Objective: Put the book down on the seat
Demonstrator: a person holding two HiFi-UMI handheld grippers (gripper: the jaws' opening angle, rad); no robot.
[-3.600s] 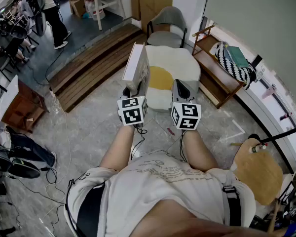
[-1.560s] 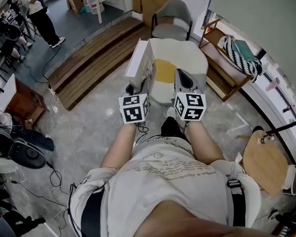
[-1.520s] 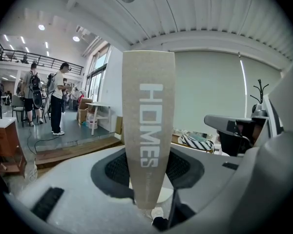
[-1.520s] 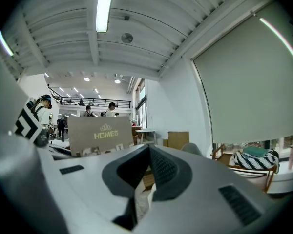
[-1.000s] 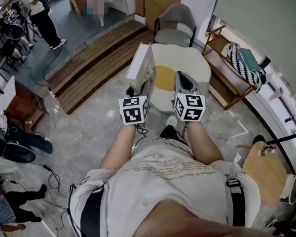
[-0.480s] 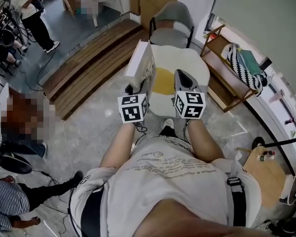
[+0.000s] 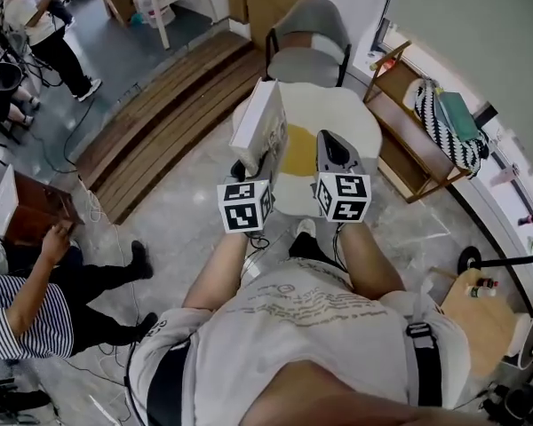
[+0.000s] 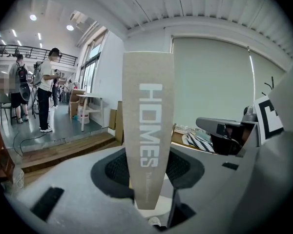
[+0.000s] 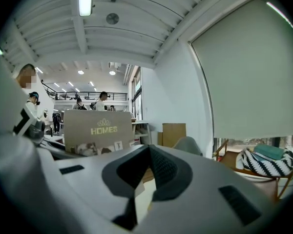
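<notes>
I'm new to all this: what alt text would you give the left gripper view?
A beige book with HOMES printed down its spine stands upright, clamped between the grey jaws of the left gripper. Behind it are a pale roller blind, a white ribbed ceiling and, far left, people standing in an open workspace.
</notes>
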